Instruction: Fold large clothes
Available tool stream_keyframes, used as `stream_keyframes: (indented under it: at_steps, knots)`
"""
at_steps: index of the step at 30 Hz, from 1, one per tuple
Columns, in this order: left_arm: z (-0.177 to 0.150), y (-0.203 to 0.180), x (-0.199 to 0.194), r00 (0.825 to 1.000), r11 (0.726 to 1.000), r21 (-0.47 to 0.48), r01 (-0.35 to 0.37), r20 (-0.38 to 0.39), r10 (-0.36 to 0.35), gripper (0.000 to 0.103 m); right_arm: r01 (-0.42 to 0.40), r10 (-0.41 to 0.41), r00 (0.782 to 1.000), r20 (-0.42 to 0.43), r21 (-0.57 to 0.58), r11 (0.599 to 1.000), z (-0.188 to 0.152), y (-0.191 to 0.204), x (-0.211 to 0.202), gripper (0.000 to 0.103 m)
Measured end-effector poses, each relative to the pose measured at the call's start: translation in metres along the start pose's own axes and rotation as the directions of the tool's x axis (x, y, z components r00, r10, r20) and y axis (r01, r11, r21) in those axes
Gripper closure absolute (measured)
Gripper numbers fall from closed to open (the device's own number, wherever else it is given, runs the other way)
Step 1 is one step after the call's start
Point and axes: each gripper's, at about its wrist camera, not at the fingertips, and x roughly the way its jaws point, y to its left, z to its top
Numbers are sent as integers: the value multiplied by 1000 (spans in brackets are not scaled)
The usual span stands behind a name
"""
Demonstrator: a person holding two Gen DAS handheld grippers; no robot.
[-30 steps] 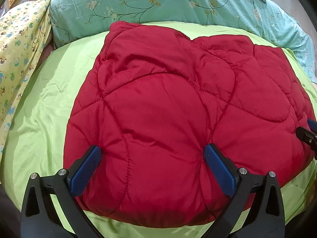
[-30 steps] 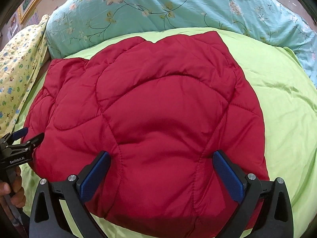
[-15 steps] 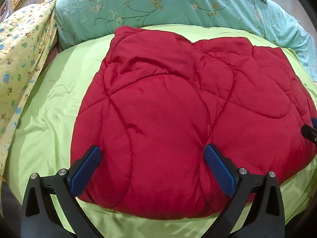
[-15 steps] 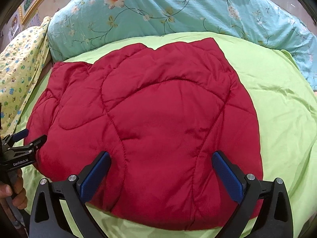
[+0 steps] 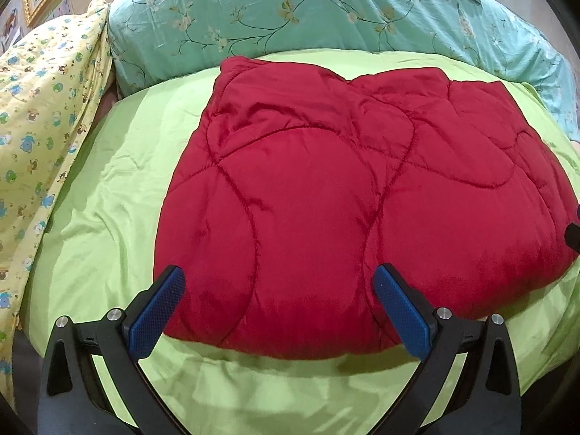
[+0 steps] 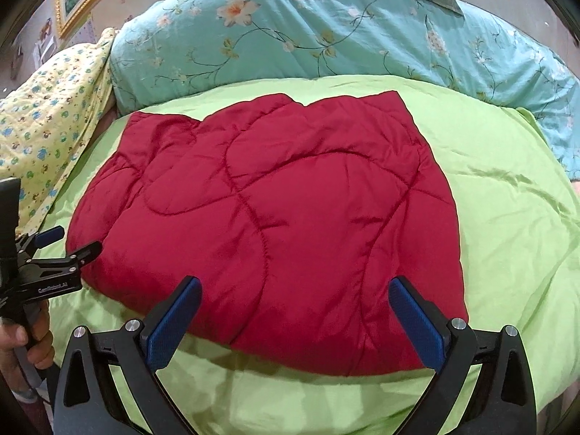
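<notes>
Red quilted garment (image 5: 348,188) folded; left tongs (image 5: 279,308), right tongs (image 6: 295,317) wide apart, empty.

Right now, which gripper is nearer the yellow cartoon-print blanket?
Left. The left gripper is off the red garment on its left, beside the yellow blanket; the right gripper is at its near edge, farther right.

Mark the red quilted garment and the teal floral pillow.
Red quilted garment (image 5: 326,188), left wrist view, centre of top panel.
Teal floral pillow (image 6: 326,32), right wrist view, middle of front face.
</notes>
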Motion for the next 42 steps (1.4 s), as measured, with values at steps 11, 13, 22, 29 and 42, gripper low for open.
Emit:
stream_keyframes:
  at_steps: [11,13,22,29,42]
  knots:
    - [-19,1,-10,1000,1000,13,14,-26,-13,0,-12,11,999,-43,-42,999,-19,12,-12,0]
    - [-23,-2,-13,1000,999,32,5,-30,-4,0,-25,22,998,-65,-49,998,-24,14,-13,0]
    - [-39,-7,-33,999,997,77,-21,-25,23,0,-54,44,993,-106,-96,994,-41,31,-25,0]
    - [-39,-4,-47,1000,998,65,-11,-19,12,0,-76,62,992,-109,-133,988,-42,42,-39,0]
    - [-15,0,-82,999,996,88,3,48,-7,0,-98,90,995,-47,-196,976,-18,54,-81,0]
